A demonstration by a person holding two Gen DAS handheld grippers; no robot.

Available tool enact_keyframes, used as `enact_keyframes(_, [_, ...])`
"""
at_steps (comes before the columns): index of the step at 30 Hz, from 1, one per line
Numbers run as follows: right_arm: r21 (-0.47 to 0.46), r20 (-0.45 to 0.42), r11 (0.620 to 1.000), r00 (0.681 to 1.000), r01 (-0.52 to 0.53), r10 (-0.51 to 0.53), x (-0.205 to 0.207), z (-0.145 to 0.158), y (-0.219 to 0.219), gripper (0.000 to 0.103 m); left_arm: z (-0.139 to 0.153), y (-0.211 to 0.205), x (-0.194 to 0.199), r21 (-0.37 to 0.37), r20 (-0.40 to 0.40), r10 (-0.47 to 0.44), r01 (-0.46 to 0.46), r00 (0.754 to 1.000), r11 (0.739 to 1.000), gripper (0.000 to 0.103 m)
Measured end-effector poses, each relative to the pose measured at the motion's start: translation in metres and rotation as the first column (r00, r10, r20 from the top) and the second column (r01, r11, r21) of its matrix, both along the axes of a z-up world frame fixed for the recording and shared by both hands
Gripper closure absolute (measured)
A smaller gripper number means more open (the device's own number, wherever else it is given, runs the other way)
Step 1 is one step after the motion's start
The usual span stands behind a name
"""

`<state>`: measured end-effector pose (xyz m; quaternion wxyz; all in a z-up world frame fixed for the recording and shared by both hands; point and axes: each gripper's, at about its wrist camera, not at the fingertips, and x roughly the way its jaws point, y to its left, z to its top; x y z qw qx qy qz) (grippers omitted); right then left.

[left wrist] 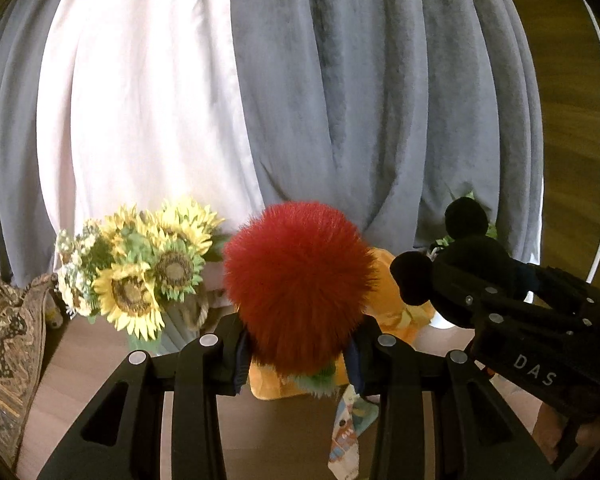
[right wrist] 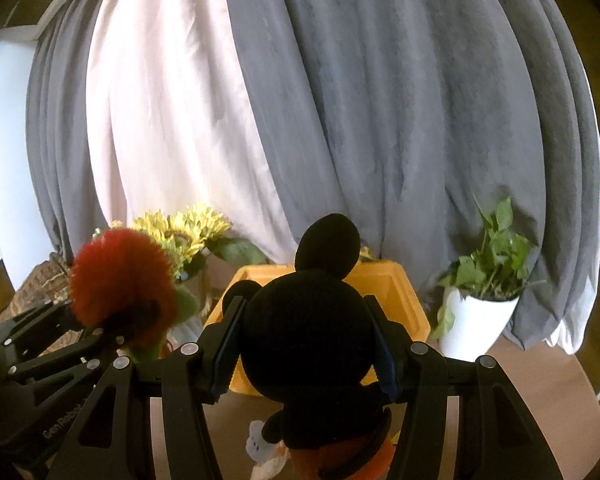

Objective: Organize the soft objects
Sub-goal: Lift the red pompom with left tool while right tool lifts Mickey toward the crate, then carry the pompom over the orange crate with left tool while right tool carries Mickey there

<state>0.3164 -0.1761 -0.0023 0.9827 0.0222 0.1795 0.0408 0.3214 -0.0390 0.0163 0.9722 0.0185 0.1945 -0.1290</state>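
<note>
Now both toys are up off the table: the left gripper (left wrist: 298, 354) pinches the red-haired plush (left wrist: 298, 280), the right gripper (right wrist: 302, 354) clamps the black mouse doll (right wrist: 306, 332). Just beyond sits the yellow bin (right wrist: 404, 300), between sunflowers (left wrist: 152, 264) and potted plant (right wrist: 480, 304). Carrying step, I'd say; next, reach forward and release over it.

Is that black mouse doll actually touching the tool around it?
Touching. In the right wrist view, the right tool presses both fingers against the black mouse doll's head.
</note>
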Motion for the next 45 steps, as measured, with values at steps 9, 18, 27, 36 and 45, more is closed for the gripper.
enact_keyframes(9, [0.008,0.023,1.0,0.999,-0.03,0.03,0.028,0.014,-0.013,0.045,0.014,-0.013,0.028,-0.002,0.013,0.013,-0.013,1.0,1.0,0.066])
enact_keyframes(18, [0.029,0.033,0.998,0.998,-0.052,0.051,0.067,0.023,-0.028,0.045,0.019,-0.021,0.067,-0.004,0.03,0.021,-0.021,0.999,1.0,0.066])
enact_keyframes(27, [0.044,0.014,0.996,0.997,-0.074,0.073,0.118,0.017,-0.036,0.045,0.009,-0.028,0.114,0.017,0.002,0.035,-0.035,0.999,0.999,0.065])
enact_keyframes(36, [0.028,-0.02,0.997,0.997,-0.078,0.079,0.165,-0.001,-0.041,0.045,-0.017,-0.035,0.158,0.045,-0.057,0.039,-0.037,0.998,0.998,0.065])
enact_keyframes(45, [0.031,-0.082,0.996,0.992,-0.09,0.092,0.207,-0.037,-0.045,0.045,-0.053,-0.042,0.194,0.06,-0.143,0.043,-0.035,0.989,0.998,0.065])
